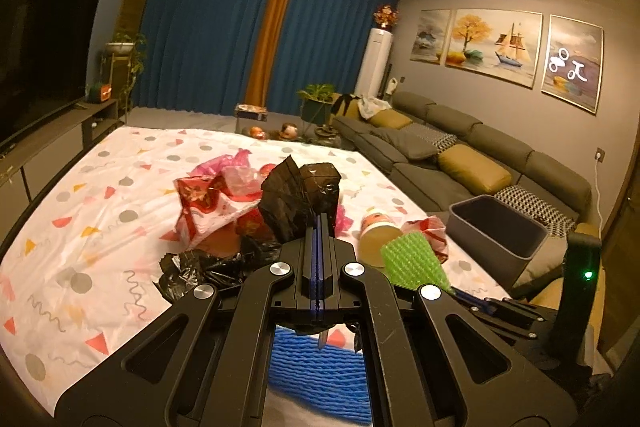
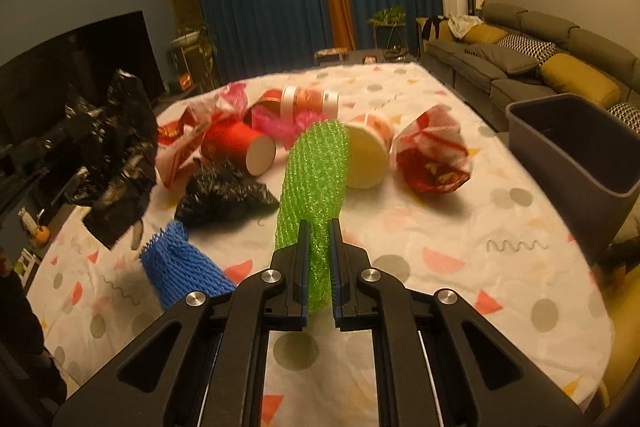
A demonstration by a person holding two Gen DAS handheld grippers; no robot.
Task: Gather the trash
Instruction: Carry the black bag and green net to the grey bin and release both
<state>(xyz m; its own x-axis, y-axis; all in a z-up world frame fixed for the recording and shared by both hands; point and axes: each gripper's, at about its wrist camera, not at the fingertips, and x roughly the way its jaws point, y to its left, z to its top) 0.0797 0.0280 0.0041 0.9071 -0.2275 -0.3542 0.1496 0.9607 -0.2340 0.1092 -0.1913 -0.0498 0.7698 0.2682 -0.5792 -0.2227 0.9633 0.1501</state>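
My left gripper (image 1: 319,223) is shut on a black plastic bag (image 1: 298,197) and holds it above the table; the bag also shows at the left of the right wrist view (image 2: 116,151). My right gripper (image 2: 319,227) is shut on a green foam net sleeve (image 2: 316,171), held upright above the table; the sleeve also shows in the left wrist view (image 1: 412,261). A grey bin (image 2: 580,151) stands at the table's right edge. On the cloth lie a blue foam net (image 2: 180,267), another black bag (image 2: 224,195), a red paper cup (image 2: 240,147) and a red-and-white wrapper (image 2: 432,155).
The table wears a white patterned cloth (image 2: 460,239). A cream-bottomed cup (image 2: 368,151), pink plastic (image 2: 276,123) and a red-and-white tub (image 2: 308,99) lie further back. A grey sofa (image 1: 460,155) runs along the right. A television (image 1: 36,59) stands at the left.
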